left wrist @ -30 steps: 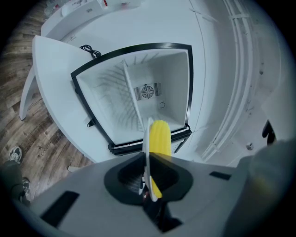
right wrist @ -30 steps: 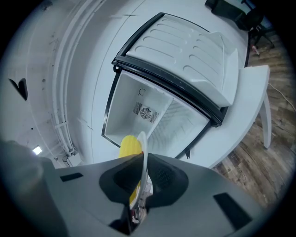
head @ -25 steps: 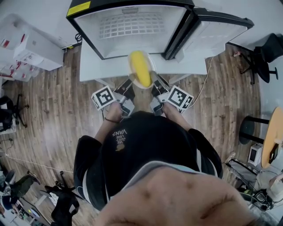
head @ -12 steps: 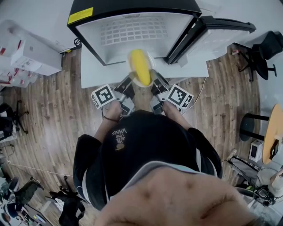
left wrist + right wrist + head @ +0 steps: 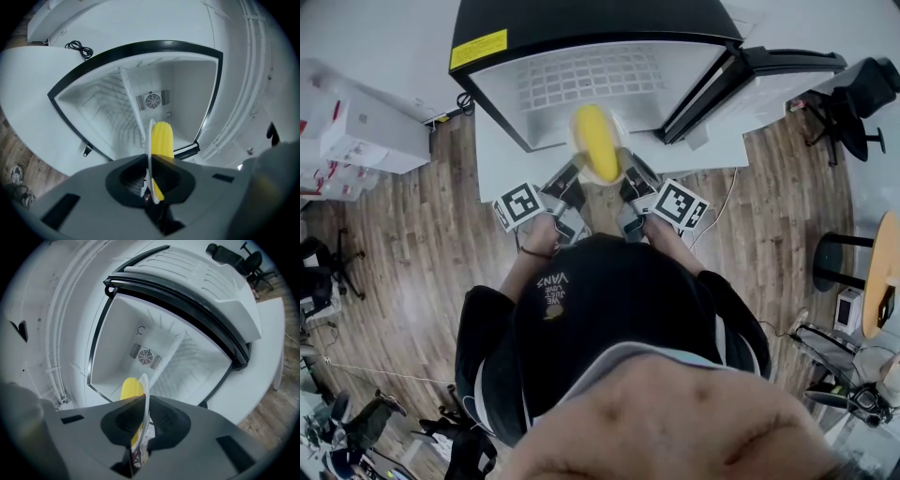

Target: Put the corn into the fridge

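A yellow corn cob [image 5: 596,142] lies on a small white plate [image 5: 615,174], held level in front of the open white fridge [image 5: 600,75]. My left gripper [image 5: 573,180] is shut on the plate's left rim and my right gripper [image 5: 627,178] is shut on its right rim. In the left gripper view the plate [image 5: 151,150] shows edge-on between the jaws of that gripper [image 5: 151,187], the corn [image 5: 162,139] just right of it. In the right gripper view the plate [image 5: 146,397] stands in the gripper [image 5: 139,430], the corn [image 5: 131,391] on its left. The fridge cavity lies straight ahead.
The fridge stands on a low white platform [image 5: 502,159]; its door [image 5: 769,80] swings open to the right. Inside are a wire shelf [image 5: 591,75] and a rear fan grille [image 5: 153,100]. White boxes [image 5: 366,122] sit left, office chairs [image 5: 853,103] and a round table [image 5: 883,272] right.
Both grippers have carried the plate with the corn closer to the fridge; the opening now sits nearer and larger in the head view. The grip on the plate is unchanged.
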`<state>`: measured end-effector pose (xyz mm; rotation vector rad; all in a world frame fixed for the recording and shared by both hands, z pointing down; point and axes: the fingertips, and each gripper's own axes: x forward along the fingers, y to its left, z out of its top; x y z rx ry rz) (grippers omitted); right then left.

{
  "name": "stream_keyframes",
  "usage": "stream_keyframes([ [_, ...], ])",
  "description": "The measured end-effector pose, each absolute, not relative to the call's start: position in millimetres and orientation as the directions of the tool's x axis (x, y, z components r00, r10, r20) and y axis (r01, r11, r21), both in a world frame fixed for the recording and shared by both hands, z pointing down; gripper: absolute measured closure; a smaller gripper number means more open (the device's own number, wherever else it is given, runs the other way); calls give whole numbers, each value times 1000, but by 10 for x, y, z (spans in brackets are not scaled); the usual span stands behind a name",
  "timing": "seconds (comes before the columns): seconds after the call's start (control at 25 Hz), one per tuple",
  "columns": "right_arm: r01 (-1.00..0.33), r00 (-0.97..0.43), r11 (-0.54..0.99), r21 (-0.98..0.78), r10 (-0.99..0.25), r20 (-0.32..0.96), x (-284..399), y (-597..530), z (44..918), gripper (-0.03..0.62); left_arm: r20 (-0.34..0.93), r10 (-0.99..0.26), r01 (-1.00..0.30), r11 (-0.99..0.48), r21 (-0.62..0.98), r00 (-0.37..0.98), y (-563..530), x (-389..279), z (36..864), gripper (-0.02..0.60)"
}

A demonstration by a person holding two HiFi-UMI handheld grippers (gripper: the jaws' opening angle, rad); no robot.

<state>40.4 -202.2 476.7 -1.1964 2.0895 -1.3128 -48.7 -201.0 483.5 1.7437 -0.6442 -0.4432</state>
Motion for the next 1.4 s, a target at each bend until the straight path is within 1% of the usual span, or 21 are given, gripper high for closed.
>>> stream_keyframes([
  [0.16, -456, -536, 183, -871, -838, 104, 347, -2123, 4782, 566, 22, -608, -177, -197, 964, 794, -2136, -533, 4829, 548],
  [0.32, -460, -514, 167, -872, -851, 108, 303, -2190, 4790, 566, 60, -593, -205, -180, 962, 803, -2219, -609, 4884, 548],
  [0.52, -467, -486, 152, -871, -867, 109, 258, -2273, 4794, 566, 38, -566, -178, -195, 965, 824, -2331, -635, 4862, 548],
  [0.68, -474, -468, 140, -870, -876, 114, 241, -2298, 4791, 566, 60, -552, -193, -185, 964, 832, -2369, -672, 4890, 548],
  [0.84, -478, -462, 132, -869, -879, 120, 242, -2332, 4797, 566, 30, -541, -161, -196, 967, 840, -2415, -640, 4857, 548],
  [0.96, -481, -461, 130, -867, -879, 124, 255, -2362, 4800, 566, 46, -547, -173, -182, 968, 836, -2438, -646, 4895, 548],
  [1.08, -481, -470, 138, -866, -874, 122, 268, -2425, 4797, 566, 29, -554, -158, -185, 970, 832, -2490, -621, 4872, 548],
  [1.28, -476, -501, 158, -865, -857, 119, 284, -2555, 4774, 566, 47, -590, -185, -177, 967, 806, -2583, -629, 4881, 548],
  [1.4, -474, -521, 168, -864, -845, 122, 288, -2632, 4780, 566, 35, -606, -171, -169, 971, 795, -2642, -610, 4869, 548],
])
